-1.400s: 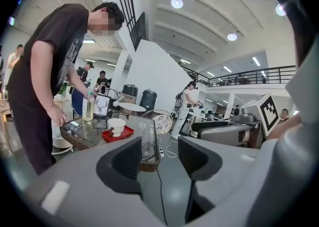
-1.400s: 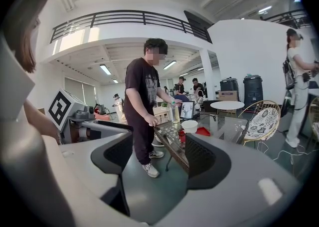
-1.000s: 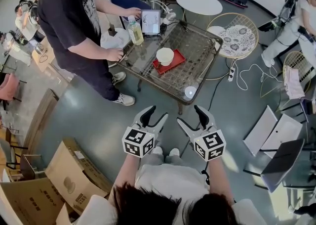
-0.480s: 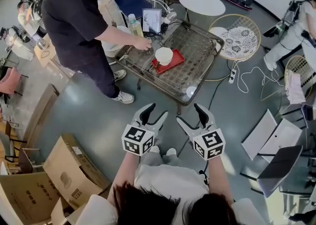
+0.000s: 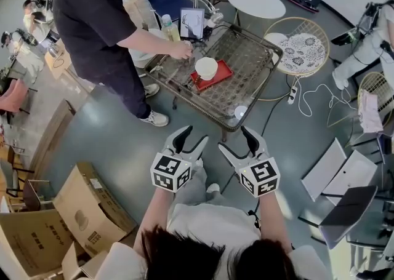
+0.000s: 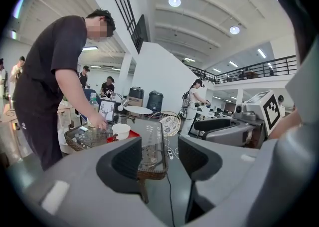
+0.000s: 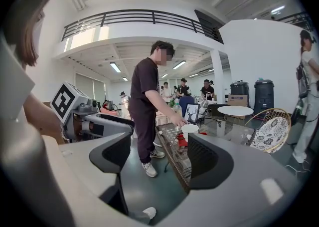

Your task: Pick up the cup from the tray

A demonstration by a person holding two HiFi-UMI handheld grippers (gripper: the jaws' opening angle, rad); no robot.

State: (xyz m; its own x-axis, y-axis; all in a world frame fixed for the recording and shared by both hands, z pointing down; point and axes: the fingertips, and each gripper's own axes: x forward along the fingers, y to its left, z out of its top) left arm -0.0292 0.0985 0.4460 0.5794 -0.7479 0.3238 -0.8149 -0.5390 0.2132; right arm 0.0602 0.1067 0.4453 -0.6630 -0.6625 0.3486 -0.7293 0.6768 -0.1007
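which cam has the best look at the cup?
Head view: the cup shows whole from above, on the red tray. Both gripper views show it small, side-on; in the right one a jaw cuts off its base.

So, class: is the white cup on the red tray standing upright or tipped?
Upright: the cup stands on the red tray, open rim facing up.

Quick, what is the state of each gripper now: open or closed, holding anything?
Left gripper: open, holding nothing.
Right gripper: open, holding nothing.
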